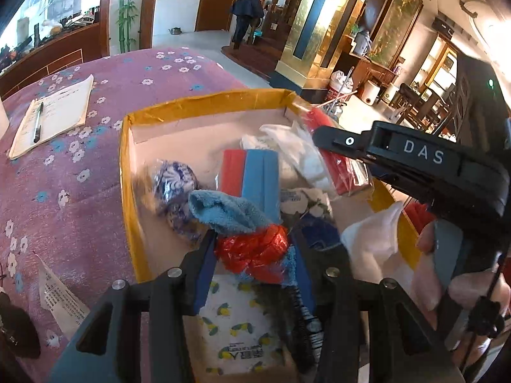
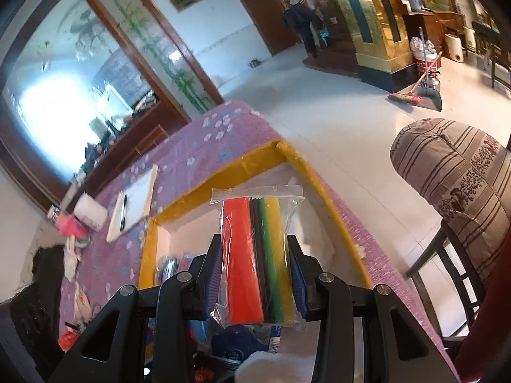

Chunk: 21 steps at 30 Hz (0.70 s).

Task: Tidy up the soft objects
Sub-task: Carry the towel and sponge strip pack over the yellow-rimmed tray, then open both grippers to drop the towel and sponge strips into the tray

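Left tool (image 1: 252, 255): nearly closed, pads pinching a crumpled red plastic bag (image 1: 255, 253); a blue towel (image 1: 223, 212) drapes just beyond the tips, touching the bag.
Box (image 1: 204, 103): yellow-rimmed cardboard tray on the desk, holds the soft stuff: blue-white patterned bundle (image 1: 174, 188) at left, red-and-blue foam block (image 1: 252, 180) in the middle, white plastic bags (image 1: 297, 150) toward the right, lemon-print tissue pack (image 1: 236, 319) nearest the left wrist camera.
Right tool (image 2: 255, 271): partly closed, clamped on a clear zip bag of coloured foam sheets (image 2: 255, 255) (red, black, green, yellow), held upright over the box's near end.
Risk 1: red bag is slick film; a pinch on a loose fold could slip or drag the towel along with it.
Risk 2: zip bag is gripped low, the top stands free; it could pivot or slide out between the pads if tilted further.
Risk 3: both tools work over the same box and sit close (the right one crosses the left view at upper right), so a clash looks possible.
Surface: desk (image 1: 64, 175) under a pink floral cloth; notebook with pen (image 1: 52, 115) at far left, paper slip near the front edge.
Room: pale tiled floor, wooden doors, bamboo-print glass panel, gold column, broom and dustpan, a striped cushioned chair (image 2: 453, 191) at right, a person standing far back.
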Motion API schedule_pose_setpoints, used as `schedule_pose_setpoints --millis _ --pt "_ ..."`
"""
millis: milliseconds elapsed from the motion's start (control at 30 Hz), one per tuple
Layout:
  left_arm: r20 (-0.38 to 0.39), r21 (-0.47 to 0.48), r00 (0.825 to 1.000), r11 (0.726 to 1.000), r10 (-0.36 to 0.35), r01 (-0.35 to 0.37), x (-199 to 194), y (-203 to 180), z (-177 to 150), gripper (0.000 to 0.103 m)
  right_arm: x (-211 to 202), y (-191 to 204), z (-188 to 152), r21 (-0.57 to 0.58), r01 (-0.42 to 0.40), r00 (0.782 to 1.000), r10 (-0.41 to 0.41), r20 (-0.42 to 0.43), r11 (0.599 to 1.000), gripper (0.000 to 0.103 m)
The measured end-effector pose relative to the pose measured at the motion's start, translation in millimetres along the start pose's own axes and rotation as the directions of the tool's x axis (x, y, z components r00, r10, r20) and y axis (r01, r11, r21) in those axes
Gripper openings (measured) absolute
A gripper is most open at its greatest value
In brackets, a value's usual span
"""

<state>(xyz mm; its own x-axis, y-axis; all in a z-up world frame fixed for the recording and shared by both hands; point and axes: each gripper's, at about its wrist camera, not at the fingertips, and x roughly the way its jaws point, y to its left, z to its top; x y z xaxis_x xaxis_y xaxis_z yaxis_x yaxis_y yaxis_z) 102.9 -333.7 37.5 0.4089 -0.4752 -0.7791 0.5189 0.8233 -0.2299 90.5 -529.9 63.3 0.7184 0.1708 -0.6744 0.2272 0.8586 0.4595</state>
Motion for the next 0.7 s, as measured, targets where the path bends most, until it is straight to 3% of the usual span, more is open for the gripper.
schedule_pose_setpoints --millis 200,367,433,500,700 --pt "0.001 -0.018 1.000 1.000 -0.018 0.018 0 6 -4 0.044 18 16 -9 -0.060 0.030 0.999 -0.032 -0.030 0.998 0.042" --pt "0.023 -0.016 1.000 1.000 -0.009 0.009 -4 7 -5 0.057 23 19 -13 -0.079 0.038 0.998 -0.042 -0.044 0.996 0.043" --pt "0.036 -0.020 0.999 1.000 -0.010 0.011 -8 7 -6 0.069 21 20 -14 -0.089 0.040 0.998 -0.044 -0.040 0.995 0.060" --pt "0.060 -0.026 0.998 1.000 -0.013 0.015 -13 8 -6 0.075 17 23 -15 -0.101 0.044 0.999 -0.046 -0.020 0.994 0.068" --pt "0.110 -0.033 0.994 0.999 -0.002 0.005 -26 8 -5 0.075 -1 26 -14 -0.097 0.016 0.998 -0.010 0.057 0.995 0.068"
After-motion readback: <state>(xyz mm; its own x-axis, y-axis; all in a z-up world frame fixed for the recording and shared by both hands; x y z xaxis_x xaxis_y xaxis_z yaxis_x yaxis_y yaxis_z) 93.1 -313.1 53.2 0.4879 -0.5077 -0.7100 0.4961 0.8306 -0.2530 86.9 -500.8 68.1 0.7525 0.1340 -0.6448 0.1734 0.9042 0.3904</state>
